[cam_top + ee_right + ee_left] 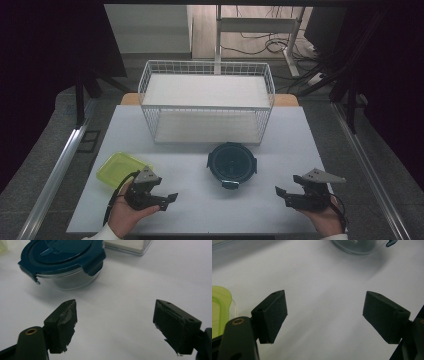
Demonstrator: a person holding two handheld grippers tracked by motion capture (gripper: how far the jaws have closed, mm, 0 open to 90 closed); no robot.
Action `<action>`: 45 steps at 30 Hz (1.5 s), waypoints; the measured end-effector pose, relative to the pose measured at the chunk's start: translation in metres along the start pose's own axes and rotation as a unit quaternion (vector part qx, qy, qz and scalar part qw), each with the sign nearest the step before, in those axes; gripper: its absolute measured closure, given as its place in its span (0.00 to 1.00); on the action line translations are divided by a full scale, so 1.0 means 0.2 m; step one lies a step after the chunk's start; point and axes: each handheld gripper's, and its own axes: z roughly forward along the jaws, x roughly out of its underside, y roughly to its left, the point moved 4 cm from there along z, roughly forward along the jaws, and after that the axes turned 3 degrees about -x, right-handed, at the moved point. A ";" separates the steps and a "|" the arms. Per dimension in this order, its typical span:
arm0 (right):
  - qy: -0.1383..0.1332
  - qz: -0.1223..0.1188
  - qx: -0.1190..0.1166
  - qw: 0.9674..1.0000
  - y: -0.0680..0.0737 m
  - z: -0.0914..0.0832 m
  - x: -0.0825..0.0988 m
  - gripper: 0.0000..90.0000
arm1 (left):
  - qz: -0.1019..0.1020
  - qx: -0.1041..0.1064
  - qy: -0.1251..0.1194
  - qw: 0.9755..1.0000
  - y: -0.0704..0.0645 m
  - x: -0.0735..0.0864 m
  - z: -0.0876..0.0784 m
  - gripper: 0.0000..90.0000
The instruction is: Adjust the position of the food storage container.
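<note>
A wire basket [207, 100] with two white shelves stands at the far middle of the table [300, 140]. In front of it, near the table's centre, sits a round glass container [232, 164] closed by a dark blue lid [62, 255] with clip tabs around its rim. A shallow yellow-green tray [119, 168] lies to the left near the table edge, just behind the left gripper [167, 199].

The container is upright, lid on top and level; being round it has no long axis, and one clip tab faces the person. It lies between the two grippers and a little beyond them, apart from both, with bare table all around it.

The left gripper rests low over the near left of the table, its jaws spread wide with nothing between them. The right gripper [281, 194] sits at the near right, jaws likewise wide apart and holding nothing; in its own view the container is ahead and to the left.

The table is smooth and white. Beyond it are a grey floor, a desk frame [257, 25] and loose cables [260, 47] in a dim room.
</note>
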 end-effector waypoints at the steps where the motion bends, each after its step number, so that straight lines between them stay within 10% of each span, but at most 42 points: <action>1: 0.000 0.000 0.000 1.000 0.00 0.00 0.00 0.23 | 0.000 -0.001 0.000 1.000 0.00 0.00 0.00 0.21; 22: 0.028 -0.002 -0.021 0.999 0.00 0.04 -0.12 0.43 | 0.005 -0.010 -0.002 1.000 -0.03 0.00 0.00 0.21; 40: 0.092 -0.065 -0.015 0.994 -0.07 0.54 -0.52 0.98 | 0.007 -0.011 0.007 1.000 -0.03 0.00 0.03 0.21; 45: 0.132 -0.110 -0.017 0.985 -0.06 0.69 -0.59 0.99 | 0.006 -0.011 0.005 1.000 -0.02 0.01 0.02 0.21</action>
